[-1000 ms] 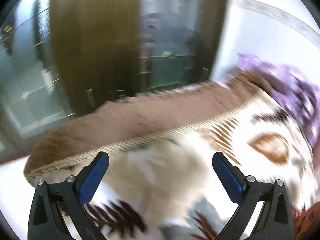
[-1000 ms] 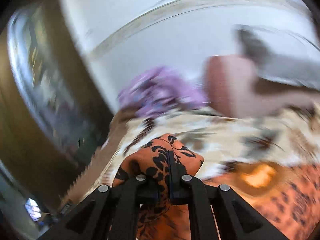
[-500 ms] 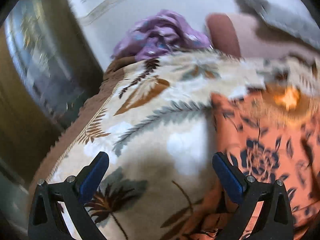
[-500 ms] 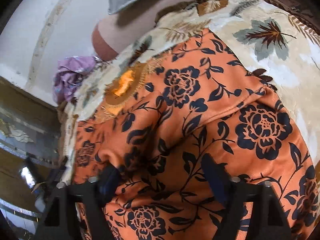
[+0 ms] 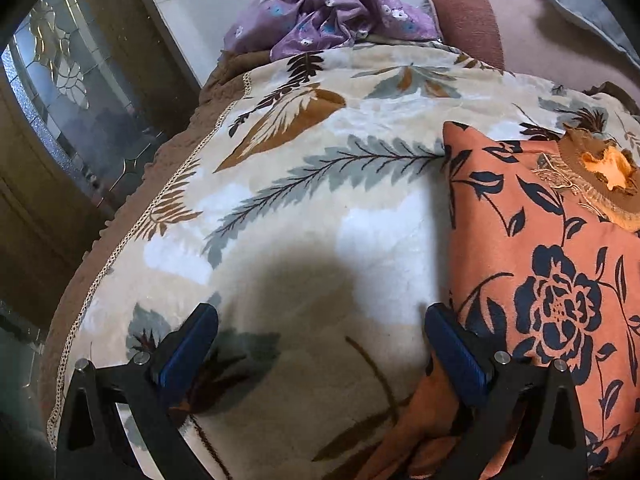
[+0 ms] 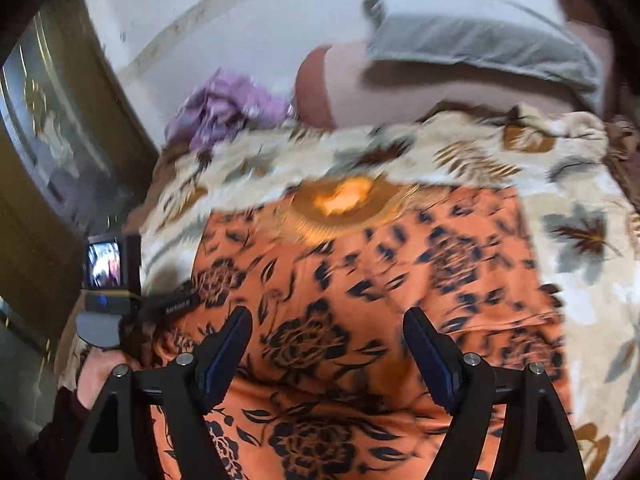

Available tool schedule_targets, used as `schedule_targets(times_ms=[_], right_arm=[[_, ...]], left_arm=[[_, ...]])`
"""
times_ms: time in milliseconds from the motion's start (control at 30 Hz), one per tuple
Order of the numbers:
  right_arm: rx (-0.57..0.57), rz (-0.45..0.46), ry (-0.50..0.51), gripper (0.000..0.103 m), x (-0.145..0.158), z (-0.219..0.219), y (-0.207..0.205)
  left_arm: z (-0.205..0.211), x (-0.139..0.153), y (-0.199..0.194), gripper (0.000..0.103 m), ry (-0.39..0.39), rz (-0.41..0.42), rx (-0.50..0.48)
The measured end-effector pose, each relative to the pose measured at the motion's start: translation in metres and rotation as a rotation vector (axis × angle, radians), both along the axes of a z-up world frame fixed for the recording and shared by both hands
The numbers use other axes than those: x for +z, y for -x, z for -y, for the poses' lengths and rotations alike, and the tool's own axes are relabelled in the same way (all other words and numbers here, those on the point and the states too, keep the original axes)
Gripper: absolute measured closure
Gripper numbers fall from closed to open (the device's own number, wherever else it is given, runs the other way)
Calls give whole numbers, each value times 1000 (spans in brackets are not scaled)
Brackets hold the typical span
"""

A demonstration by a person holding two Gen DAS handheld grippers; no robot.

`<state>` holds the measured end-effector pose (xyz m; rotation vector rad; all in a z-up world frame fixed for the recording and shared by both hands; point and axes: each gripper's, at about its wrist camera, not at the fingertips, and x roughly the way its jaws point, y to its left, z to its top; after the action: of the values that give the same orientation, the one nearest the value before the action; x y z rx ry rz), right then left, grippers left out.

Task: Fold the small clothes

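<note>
Right wrist: claw [image 6: 327, 354] wide, empty.

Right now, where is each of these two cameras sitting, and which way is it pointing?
Left wrist: on the left gripper, angled down at the leaf-print blanket; its open fingers show.
Right wrist: on the right gripper, angled down over the orange floral garment; its open fingers and the person's left hand show.
Shared: garment, blanket, purple cloth.

leaf-print blanket [image 5: 320, 208]: orange floral garment [image 5: 552, 264], purple garment [image 5: 332, 12] on top.
</note>
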<state>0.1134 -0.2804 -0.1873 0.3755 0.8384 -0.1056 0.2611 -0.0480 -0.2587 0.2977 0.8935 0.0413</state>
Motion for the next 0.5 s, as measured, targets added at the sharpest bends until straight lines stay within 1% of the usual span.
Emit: schedule_targets(times_ms=[67, 100, 133, 167, 233, 300, 367, 433, 467, 500], right_arm=[[-6, -49, -57, 22, -21, -4, -19], [-22, -83, -71, 22, -32, -6, -30], [-36, -108, -70, 22, -40, -8, -33], [-61, -157, -57, 22, -54, -12, -41], [-80, -203, -37, 22, -67, -16, -45], [-86, -191, 37, 19, -71, -28, -47], [-63, -197, 93, 18, -74, -35, -48], [-71, -183, 110, 26, -74, -33, -42], [-80, -182, 111, 41, -74, -31, -40], [-81, -169, 74, 52, -72, -21, -35]], left_arm=[[-1, 0, -1, 0, -1, 0, 4], [-3, -1, -2, 0, -2, -1, 8], [-4, -2, -4, 0, -5, -4, 16], [-6, -4, -7, 0, -10, -15, 26], [-11, -6, -11, 0, 21, -36, 37], [-12, -6, -11, 0, 23, -37, 40], [-10, -6, -10, 0, 11, -30, 38], [-9, -6, -10, 0, 11, -29, 37], [-10, -6, -11, 0, 16, -31, 37], [-11, -6, -11, 0, 20, -33, 37]])
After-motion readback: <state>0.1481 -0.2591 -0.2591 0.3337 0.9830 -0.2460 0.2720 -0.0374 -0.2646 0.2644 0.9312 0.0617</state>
